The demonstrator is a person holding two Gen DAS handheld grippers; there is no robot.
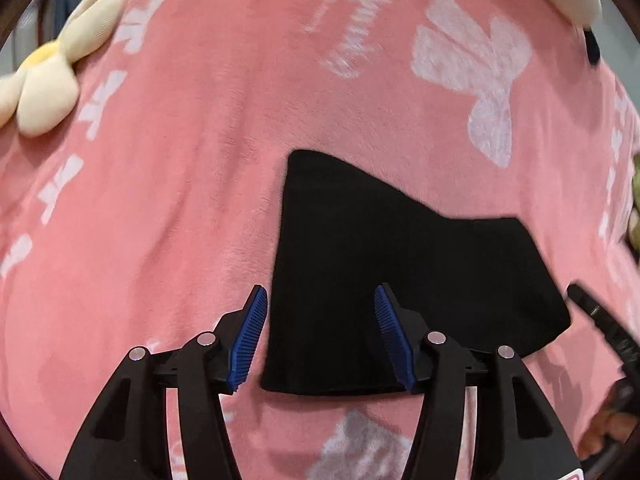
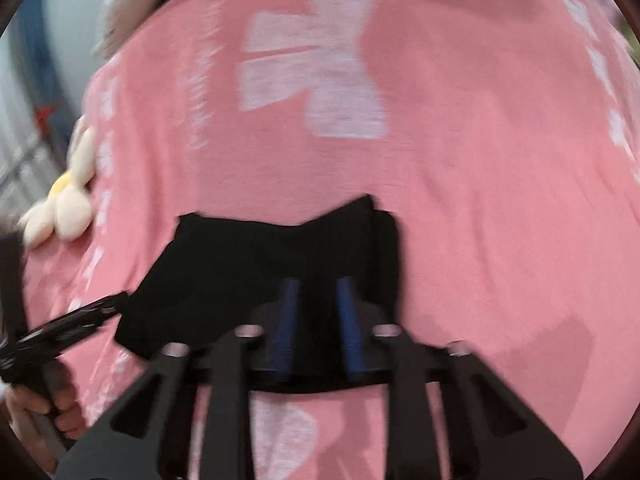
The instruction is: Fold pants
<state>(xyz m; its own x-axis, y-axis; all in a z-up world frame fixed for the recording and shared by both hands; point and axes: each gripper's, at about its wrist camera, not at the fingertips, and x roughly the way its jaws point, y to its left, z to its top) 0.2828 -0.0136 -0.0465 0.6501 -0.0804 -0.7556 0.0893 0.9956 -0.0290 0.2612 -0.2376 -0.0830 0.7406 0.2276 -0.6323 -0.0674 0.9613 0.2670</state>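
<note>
Where folded, black pants (image 1: pixel 380 272), compact, flat

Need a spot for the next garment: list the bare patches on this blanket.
Free: the pink fleece blanket between the cream plush flower and the folded black pants, and beyond the pants. Crowded: the near edge, under both tongs.

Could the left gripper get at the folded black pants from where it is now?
Probably yes: the left gripper hangs open right over the black pants on the pink blanket, nothing between them.
</note>
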